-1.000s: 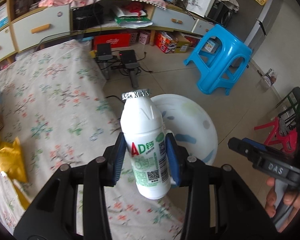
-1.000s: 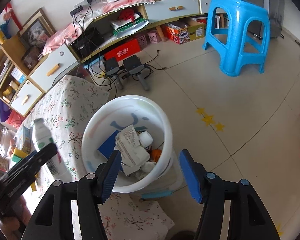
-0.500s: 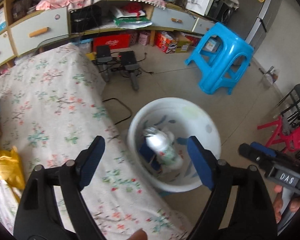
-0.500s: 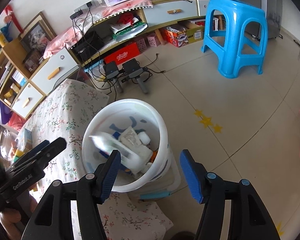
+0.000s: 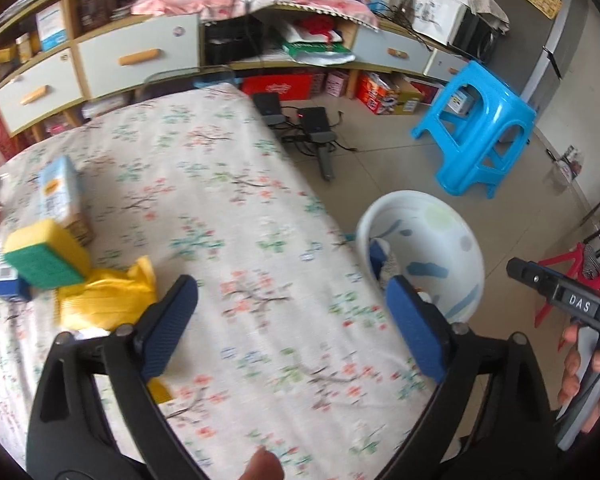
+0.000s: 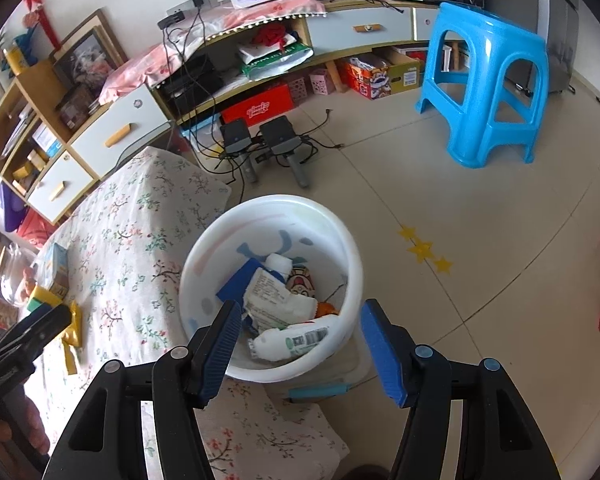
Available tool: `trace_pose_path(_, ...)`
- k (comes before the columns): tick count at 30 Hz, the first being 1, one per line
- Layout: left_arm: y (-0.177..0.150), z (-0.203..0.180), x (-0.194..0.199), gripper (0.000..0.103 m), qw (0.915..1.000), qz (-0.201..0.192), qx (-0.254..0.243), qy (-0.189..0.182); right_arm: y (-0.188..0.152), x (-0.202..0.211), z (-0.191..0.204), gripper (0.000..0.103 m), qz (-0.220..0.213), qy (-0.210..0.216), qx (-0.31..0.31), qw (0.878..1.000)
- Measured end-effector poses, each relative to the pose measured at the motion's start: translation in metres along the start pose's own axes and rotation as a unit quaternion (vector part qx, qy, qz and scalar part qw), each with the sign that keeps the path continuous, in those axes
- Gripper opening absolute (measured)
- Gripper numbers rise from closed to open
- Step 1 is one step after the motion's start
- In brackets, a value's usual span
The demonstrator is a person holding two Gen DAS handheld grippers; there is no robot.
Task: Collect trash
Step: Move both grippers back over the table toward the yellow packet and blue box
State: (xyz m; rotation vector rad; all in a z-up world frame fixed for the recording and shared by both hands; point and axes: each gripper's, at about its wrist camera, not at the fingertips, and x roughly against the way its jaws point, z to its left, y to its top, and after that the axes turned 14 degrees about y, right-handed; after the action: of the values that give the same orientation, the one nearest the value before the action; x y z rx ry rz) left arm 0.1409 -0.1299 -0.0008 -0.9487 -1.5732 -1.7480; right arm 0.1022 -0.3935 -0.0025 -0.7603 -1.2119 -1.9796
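The white trash bucket stands on the floor beside the floral-cloth table. The white AD bottle lies inside it on other trash. My right gripper is open and empty, above the bucket's near rim. My left gripper is open and empty over the table, left of the bucket. On the table lie a yellow wrapper, a yellow-green sponge, a small carton and a blue box.
A blue plastic stool stands on the tiled floor beyond the bucket. Black devices with cables lie by the low cabinet. A red chair is at the right.
My left gripper opened and dropped the white bottle into the bucket, then swung left over the table. The right gripper stayed open above the bucket.
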Motion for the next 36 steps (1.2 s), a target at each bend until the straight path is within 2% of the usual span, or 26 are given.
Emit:
trace_pose_path(10,-0.021,0.072,0.022,0.101,0.998,-0.022,0.025,0.054,-0.001,-0.018,0.049,0.074,0.008,0.024,0.039,0.999)
trace_pose_path(18,-0.038,0.14,0.023,0.102,0.9915,-0.02,0.067,0.11,-0.007,-0.048,0.113,0.077,0.031,0.051,0.078,0.995)
trace_pose_path(24,-0.057,0.196,0.009,0.102,0.9826,0.003,0.136,0.126,-0.02,-0.088,0.173,0.079,0.064,0.063,0.12,0.989)
trace_pose_path(28,-0.067,0.222,0.005,0.102,0.9773,0.024,0.161,0.135,-0.034,-0.117,0.212,0.079,0.089,0.071,0.157,0.981)
trace_pose_path(31,-0.076,0.242,0.002,0.102,0.9702,0.04,0.184,0.152,-0.047,-0.134,0.238,0.079,0.104,0.08,0.185,0.974)
trace_pose_path(36,-0.084,0.267,-0.002,0.102,0.9633,0.065,0.213,0.15,-0.062,-0.158,0.266,0.079,0.128,0.096,0.217,0.963)
